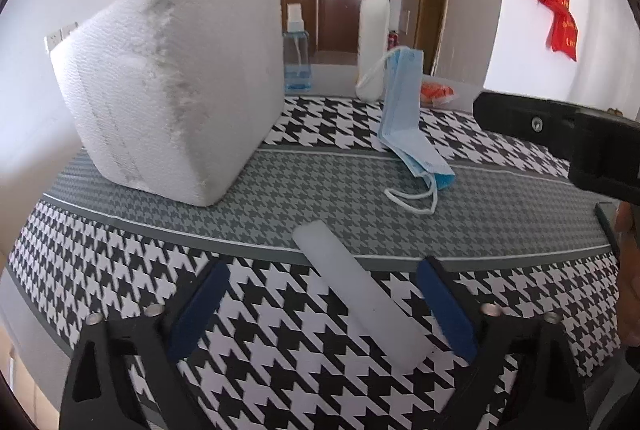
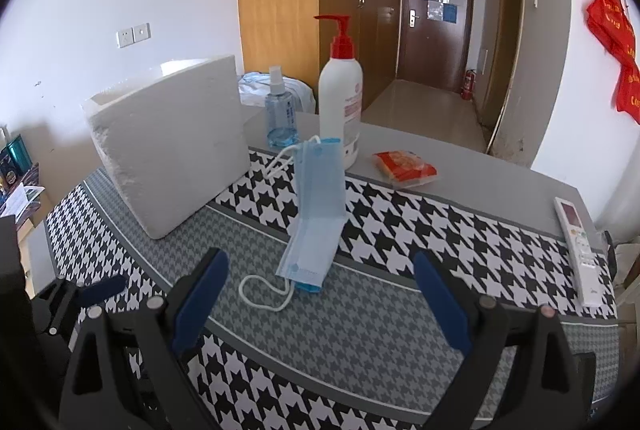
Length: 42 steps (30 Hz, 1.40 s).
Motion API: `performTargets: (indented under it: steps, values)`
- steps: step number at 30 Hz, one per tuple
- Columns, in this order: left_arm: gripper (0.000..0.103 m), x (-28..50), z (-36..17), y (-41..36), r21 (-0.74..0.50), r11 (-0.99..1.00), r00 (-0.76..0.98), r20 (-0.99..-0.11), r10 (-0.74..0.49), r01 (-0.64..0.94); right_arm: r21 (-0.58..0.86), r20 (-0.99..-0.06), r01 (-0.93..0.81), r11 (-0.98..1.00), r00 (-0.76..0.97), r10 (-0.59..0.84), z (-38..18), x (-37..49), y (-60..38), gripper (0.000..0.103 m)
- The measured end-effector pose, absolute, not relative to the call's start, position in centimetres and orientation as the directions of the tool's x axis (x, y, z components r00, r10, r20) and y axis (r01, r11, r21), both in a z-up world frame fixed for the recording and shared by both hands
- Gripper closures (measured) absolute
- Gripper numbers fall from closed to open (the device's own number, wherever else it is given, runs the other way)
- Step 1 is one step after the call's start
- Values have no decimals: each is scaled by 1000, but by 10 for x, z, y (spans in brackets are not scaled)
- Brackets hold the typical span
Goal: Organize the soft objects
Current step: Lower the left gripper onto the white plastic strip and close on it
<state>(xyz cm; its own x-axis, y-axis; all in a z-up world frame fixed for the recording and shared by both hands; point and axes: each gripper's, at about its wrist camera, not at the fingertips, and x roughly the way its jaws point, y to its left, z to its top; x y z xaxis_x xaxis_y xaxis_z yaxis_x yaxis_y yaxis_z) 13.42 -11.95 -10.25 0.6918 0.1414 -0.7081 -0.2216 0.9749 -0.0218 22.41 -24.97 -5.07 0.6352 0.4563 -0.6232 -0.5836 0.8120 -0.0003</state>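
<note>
In the left wrist view, the left gripper has its two blue pads spread wide and holds nothing. A white foam stick lies flat on the checked cloth between the pads, slanting from near right to far left, and I cannot tell if the right pad touches its near end. The stick looks very light and squashy, so a gentle pinch across its middle should do; a hard squeeze could dent it. Farther off on the left sits a big white foam block, light but too wide for the pads unless it is taken by a thin edge. A blue face mask stands bent on the right, leaning up against a white pump bottle. The right gripper pokes in from the right edge. In the right wrist view, the right gripper is also spread wide and empty, and the face mask lies just ahead of it with its white loop closest. The mask is thin, floppy and light; the folded near end looks like the best place to pinch. The pump bottle and a small blue spray bottle stand right behind it and could tip if bumped. An orange packet and a white remote lie off to the right, out of the way.
</note>
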Motion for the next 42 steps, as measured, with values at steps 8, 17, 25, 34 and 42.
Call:
performTargets:
  steps: [8,17,25,34,42]
  values:
    - [23,146,-117,-124,-10,974,660,-737,146,-226,7,-626,-585,811,630,460,-55,227,-252,7]
    - [40,154,-125,-133,-3,978,646,-752,134,-207,29,-621,-586,810,625,474,-57,230,-256,7]
    - [66,155,-123,-133,-3,984,646,-755,116,-179,40,-616,-589,807,622,483,-57,231,-257,7]
    - [77,150,-109,-119,53,998,690,-722,56,-25,78,-623,-576,814,609,491,-62,239,-264,7]
    - [66,155,-112,-98,86,995,673,-732,102,-57,73,-633,-574,815,605,483,-65,240,-262,7]
